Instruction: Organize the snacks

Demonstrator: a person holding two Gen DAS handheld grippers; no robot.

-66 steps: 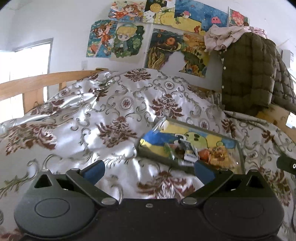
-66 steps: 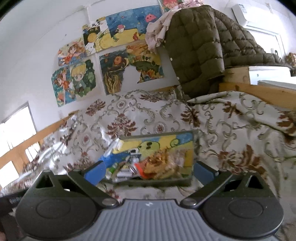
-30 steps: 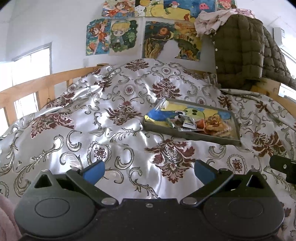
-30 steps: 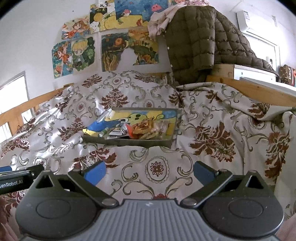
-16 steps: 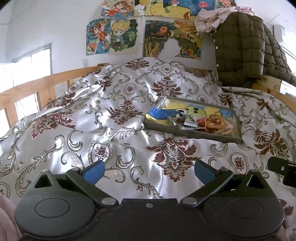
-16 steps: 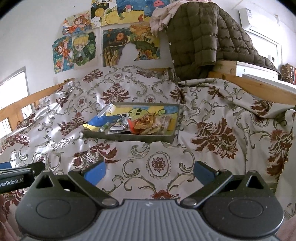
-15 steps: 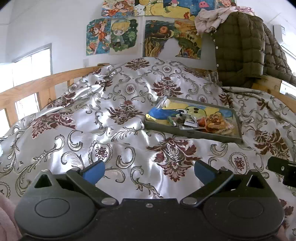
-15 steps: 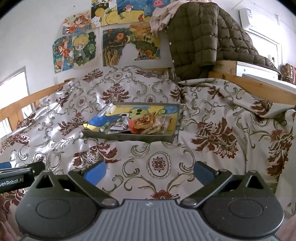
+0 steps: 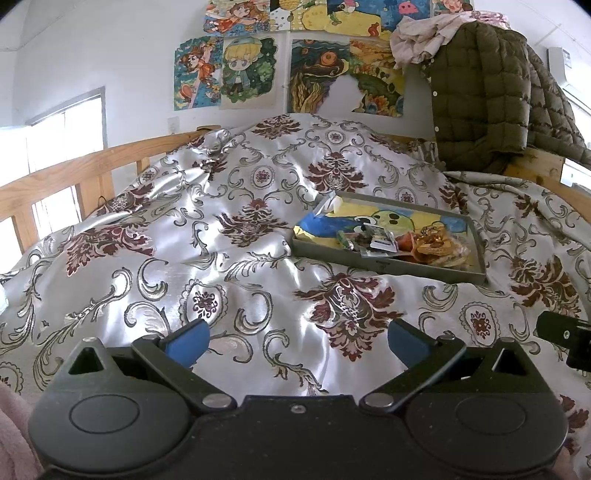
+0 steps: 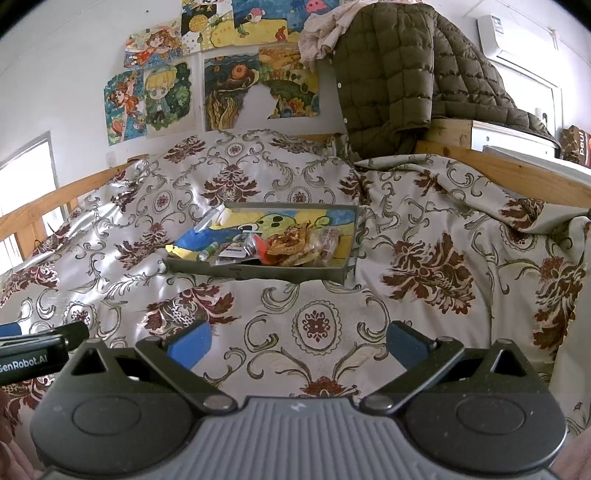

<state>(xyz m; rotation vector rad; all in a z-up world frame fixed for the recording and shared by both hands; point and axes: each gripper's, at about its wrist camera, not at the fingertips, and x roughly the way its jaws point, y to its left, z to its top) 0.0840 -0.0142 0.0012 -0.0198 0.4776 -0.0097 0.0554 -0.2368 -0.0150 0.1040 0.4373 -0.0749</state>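
Snacks [image 9: 413,242] heaped in tray [image 9: 388,264], individually indistinct.

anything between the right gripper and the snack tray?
Nothing visible. Only bare patterned bedspread lies between the open right gripper and the tray of snacks. The left gripper, also open, has the same open stretch to it.

Bedroom in a home, as I see it through both wrist cameras: wooden-framed bed [image 9: 66,170] under a satin damask bedspread [image 9: 221,258]; hand-coloured cartoon posters [image 10: 166,96] taped to the white wall; olive quilted jacket [image 10: 399,74] draped over the bed end; wall air conditioner [image 10: 495,33]; daylit window [image 9: 62,136].
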